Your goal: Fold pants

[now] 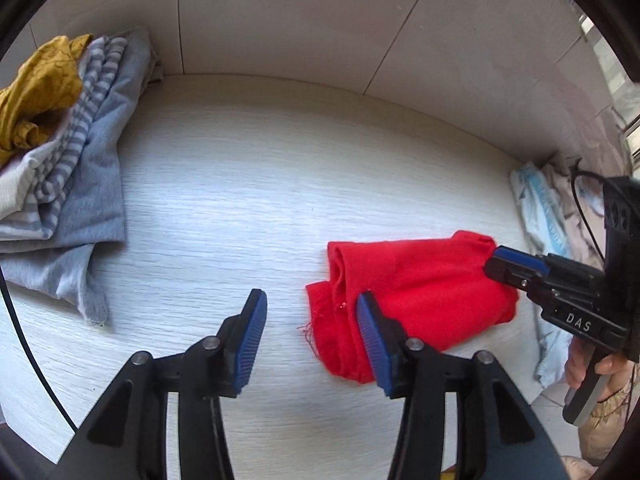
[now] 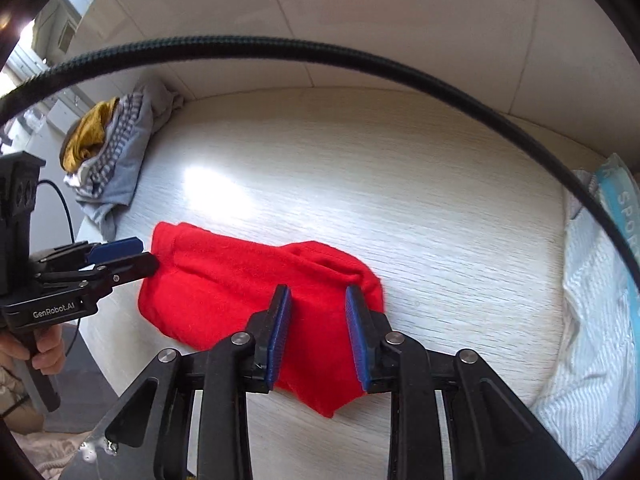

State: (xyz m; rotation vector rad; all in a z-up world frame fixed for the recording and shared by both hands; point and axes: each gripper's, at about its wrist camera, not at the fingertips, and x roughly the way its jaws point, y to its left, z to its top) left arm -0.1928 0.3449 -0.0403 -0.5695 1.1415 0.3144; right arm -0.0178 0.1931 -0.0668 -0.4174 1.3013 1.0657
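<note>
Tabletop (image 1: 280, 184): pale wood grain, bounded at 12 o'clock by a cream panelled wall (image 1: 300, 20). At 9 to 10 o'clock, a heap of clothes (image 1: 68, 184): mustard garment (image 1: 36, 92) uppermost, grey-striped piece (image 1: 84, 120) beneath, plain grey fabric (image 1: 100, 184) lowest. At 3 o'clock, light blue-and-white striped laundry (image 2: 592, 320) along the edge. A black cable (image 2: 320, 46) arcs overhead.

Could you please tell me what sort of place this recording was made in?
Probably a home laundry-folding spot: a pale wood-grain table against a tiled wall, with a pile of clothes beside the red pants.

Home: laundry pile (image 1: 60, 148), wooden table (image 1: 280, 168)
</note>
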